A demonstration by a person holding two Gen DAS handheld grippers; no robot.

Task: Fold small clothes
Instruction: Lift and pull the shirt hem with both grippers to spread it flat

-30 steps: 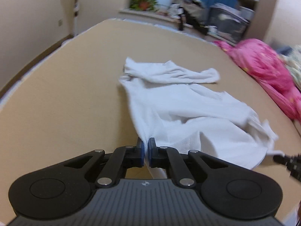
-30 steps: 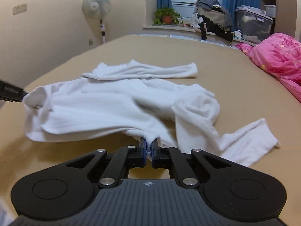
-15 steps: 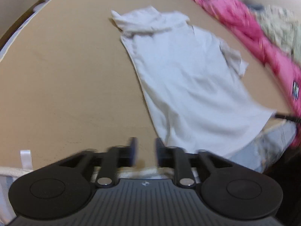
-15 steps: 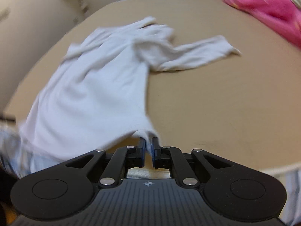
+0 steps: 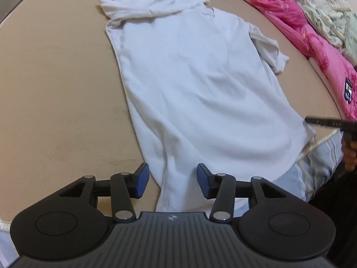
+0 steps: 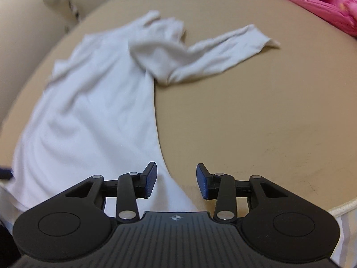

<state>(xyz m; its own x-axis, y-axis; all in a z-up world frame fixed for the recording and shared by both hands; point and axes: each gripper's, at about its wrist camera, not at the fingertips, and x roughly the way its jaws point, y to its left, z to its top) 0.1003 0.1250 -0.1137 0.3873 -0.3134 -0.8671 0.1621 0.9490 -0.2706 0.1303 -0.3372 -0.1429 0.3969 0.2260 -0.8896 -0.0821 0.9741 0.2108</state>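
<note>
Step in hand, by judgement: release of the white long-sleeved top (image 5: 200, 93) after spreading it flat on the tan bed (image 5: 55, 89); hem end nearest both claws, collar end farthest.

Left claw (image 5: 170, 183): jaws opening, blue pads clear of the cloth, nothing gripped; 1 hem corner between and just below the pads, body of the top running ahead and to the right of this claw.

Right claw (image 6: 176, 182): jaws opening likewise, empty; the other hem corner under and just left of the gap between its pads, bare bed ahead and to the right.

Beyond the right claw: 1 sleeve (image 6: 223, 47) stretched out to the right, clear of the body. Beyond the left claw: second sleeve (image 5: 154, 6) bunched across the collar end.

Pink bedding (image 5: 301, 33) well to the right of the left claw, apart from the top.

Next move, by judgement: folding not yet begun; calls for a reach forward to the outstretched sleeve, a pinch near its cuff, and a carry across the body. Bunched far sleeve likely in need of straightening first.
</note>
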